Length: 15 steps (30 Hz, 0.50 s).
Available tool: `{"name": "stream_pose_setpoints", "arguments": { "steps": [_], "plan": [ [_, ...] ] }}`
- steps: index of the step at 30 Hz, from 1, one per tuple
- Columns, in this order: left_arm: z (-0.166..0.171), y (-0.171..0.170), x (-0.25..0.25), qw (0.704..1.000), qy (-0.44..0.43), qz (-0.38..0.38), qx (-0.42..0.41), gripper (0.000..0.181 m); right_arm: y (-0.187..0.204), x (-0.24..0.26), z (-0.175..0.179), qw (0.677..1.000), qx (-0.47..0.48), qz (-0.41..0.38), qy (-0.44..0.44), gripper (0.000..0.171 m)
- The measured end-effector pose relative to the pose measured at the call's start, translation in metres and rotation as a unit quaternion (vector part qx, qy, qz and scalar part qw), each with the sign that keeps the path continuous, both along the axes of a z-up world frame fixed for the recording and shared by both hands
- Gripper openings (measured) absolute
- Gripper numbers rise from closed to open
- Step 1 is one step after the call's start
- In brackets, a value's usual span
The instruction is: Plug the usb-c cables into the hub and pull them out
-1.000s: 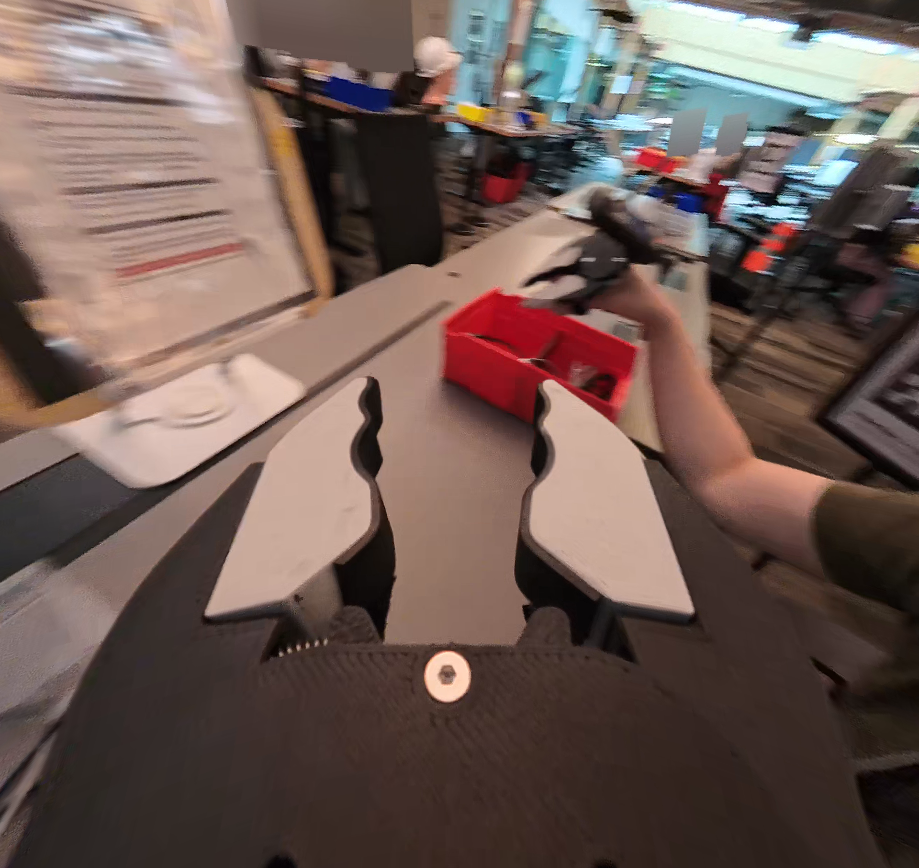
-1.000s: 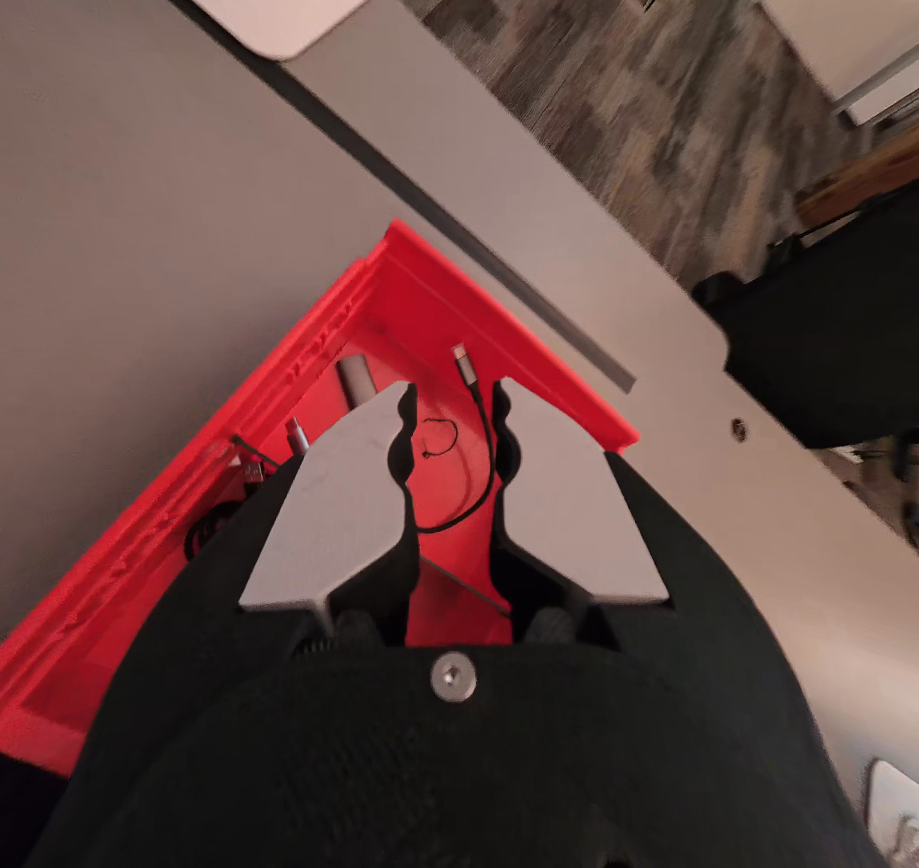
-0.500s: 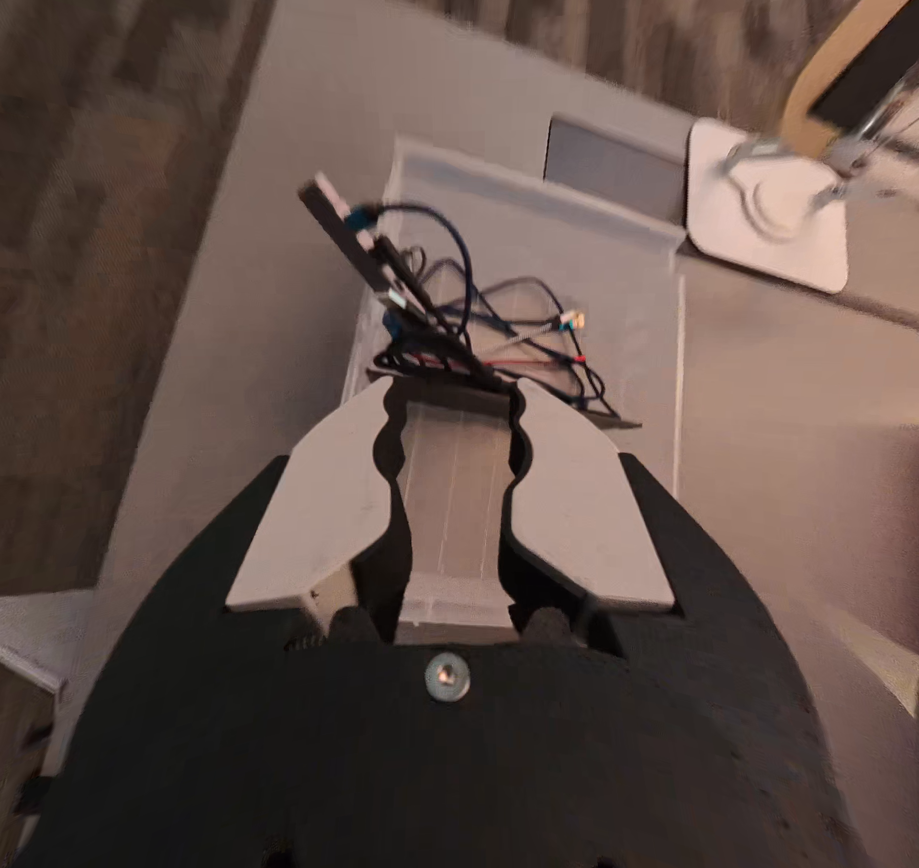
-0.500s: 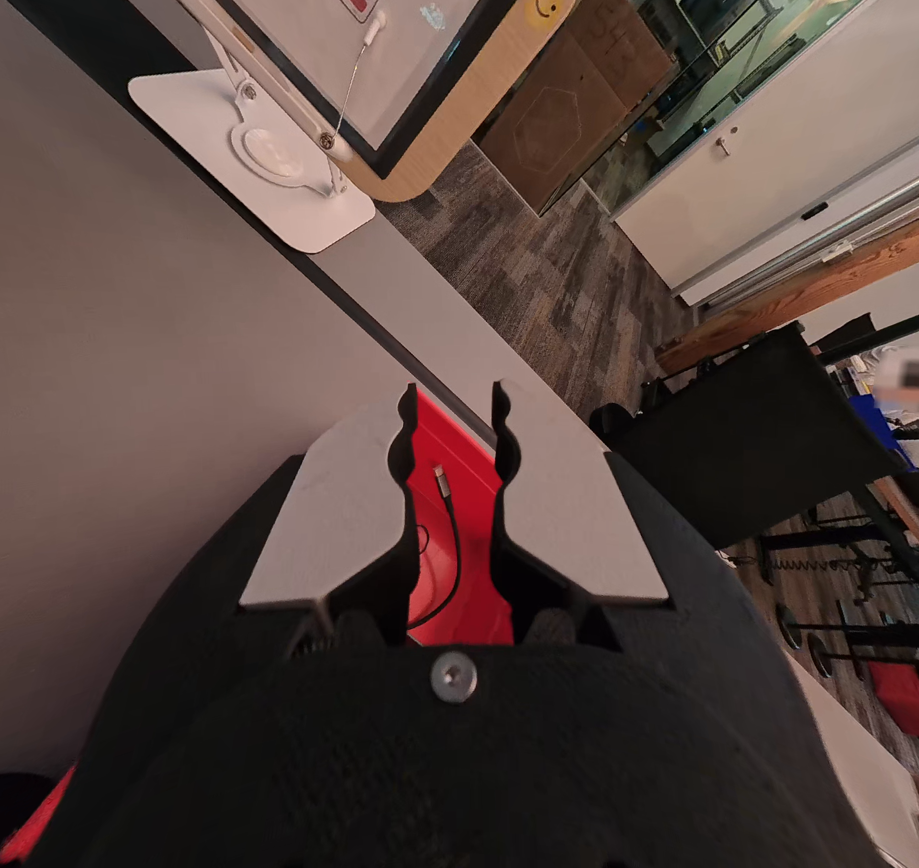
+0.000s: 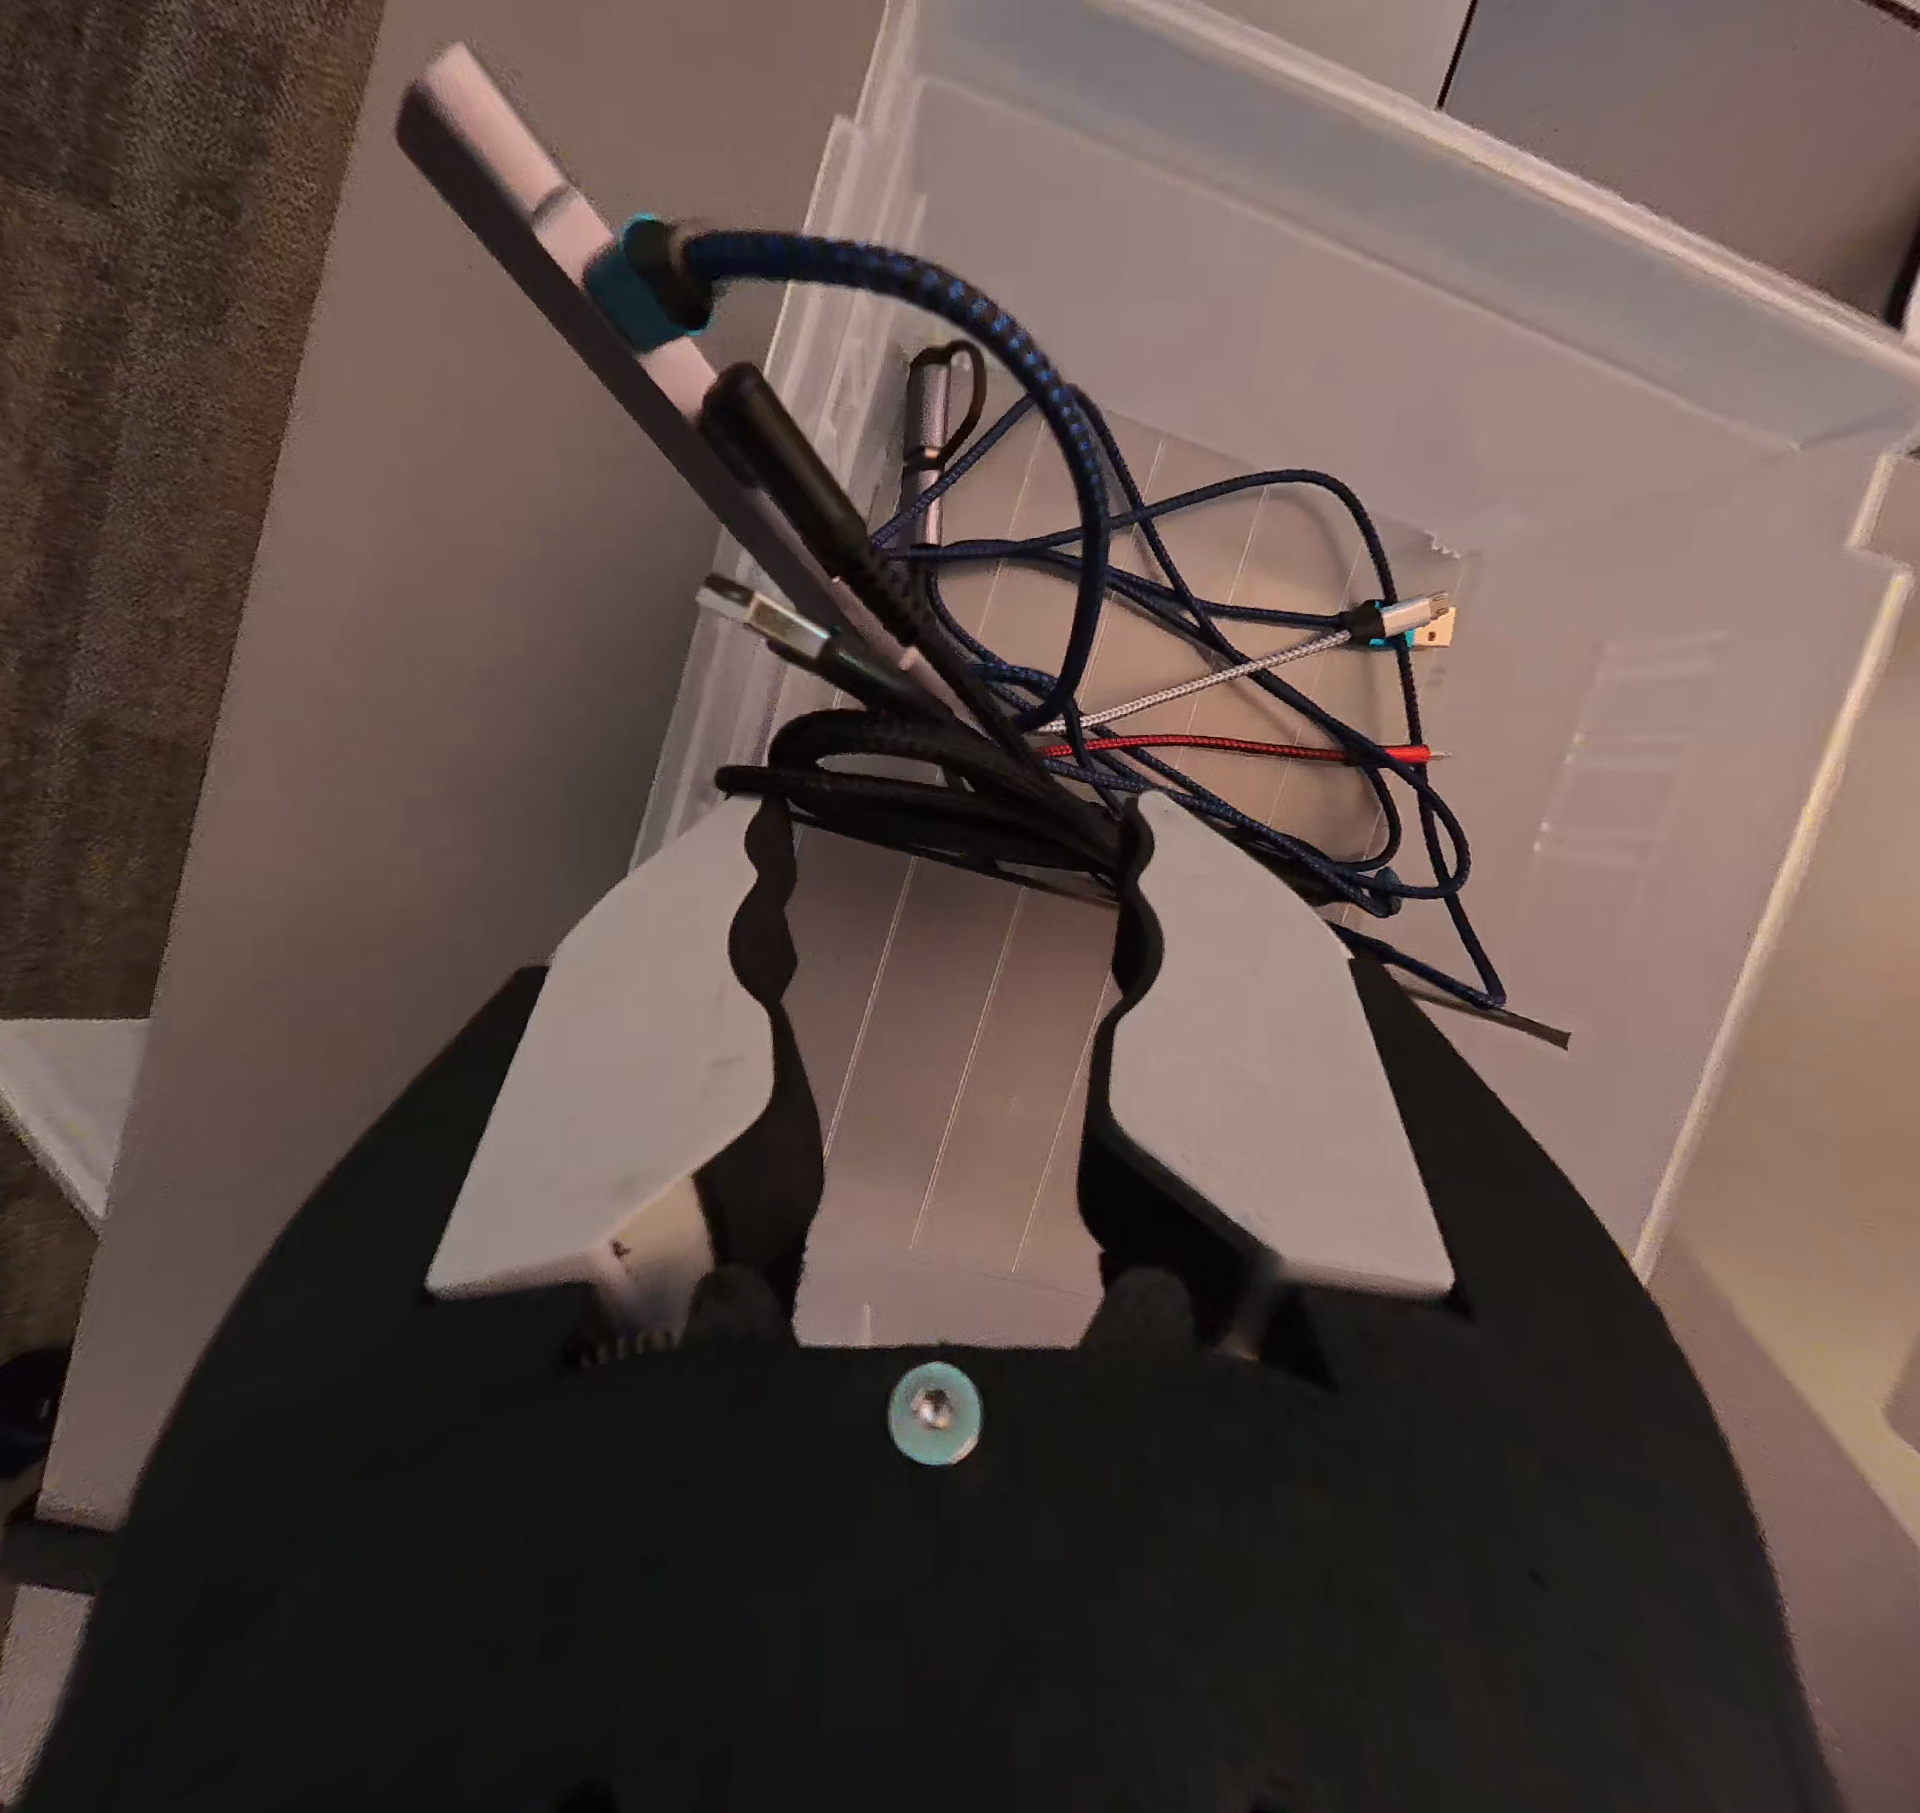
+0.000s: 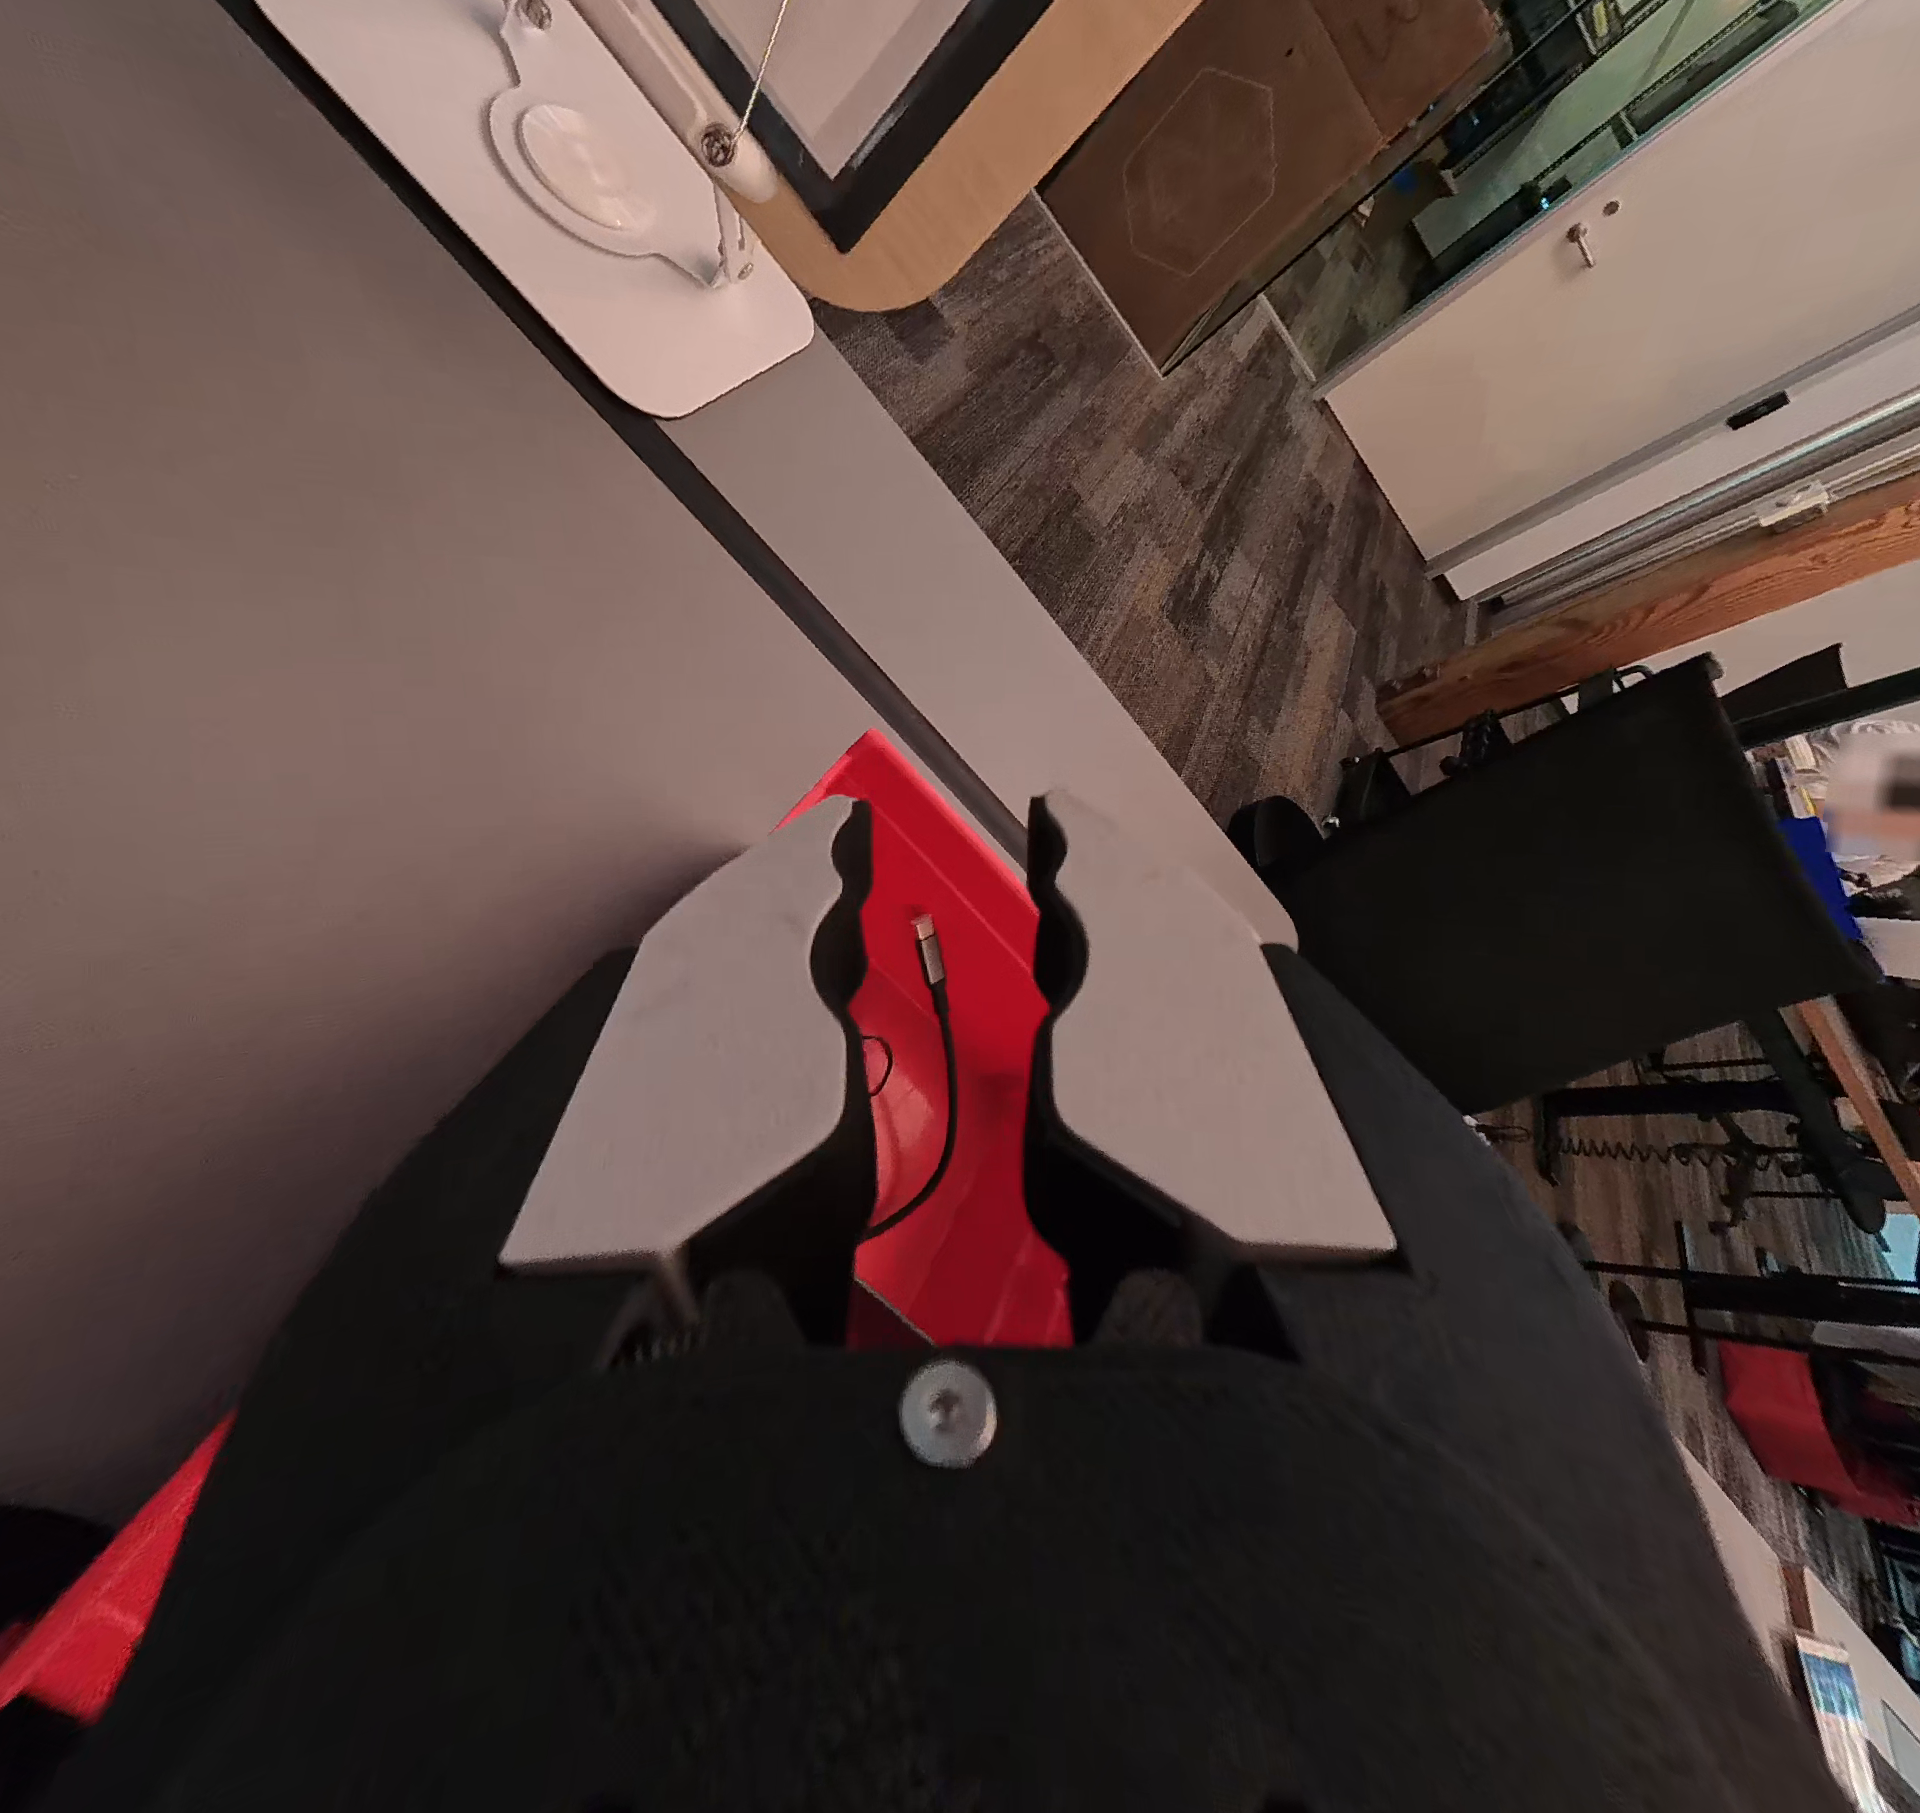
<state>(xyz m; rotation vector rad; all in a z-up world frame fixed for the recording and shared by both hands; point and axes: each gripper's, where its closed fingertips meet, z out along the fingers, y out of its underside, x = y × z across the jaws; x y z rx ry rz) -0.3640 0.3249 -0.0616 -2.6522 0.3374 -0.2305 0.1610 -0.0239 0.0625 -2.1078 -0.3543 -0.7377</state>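
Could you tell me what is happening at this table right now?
A person holds two grippers, both open and empty. The left gripper hovers over a clear plastic bin where a grey hub leans with braided cables plugged in. The right gripper hangs above a red bin holding a loose black cable.

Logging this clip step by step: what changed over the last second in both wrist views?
The left gripper swung from the table and red bin down over the clear plastic bin holding the grey hub and tangled cables. The right gripper tilted up over the red plastic bin. Both stayed open and empty.
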Motion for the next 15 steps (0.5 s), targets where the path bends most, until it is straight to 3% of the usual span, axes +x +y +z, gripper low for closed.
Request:
{"name": "stream_pose_setpoints", "arguments": {
  "steps": [15],
  "plan": [
    [-0.008, 0.007, -0.002, 0.999, 0.009, -0.031, -0.005, 0.050, -0.001, -0.006, -0.024, 0.996, -0.079, 0.013, -0.030, 0.028]
  ]
}}
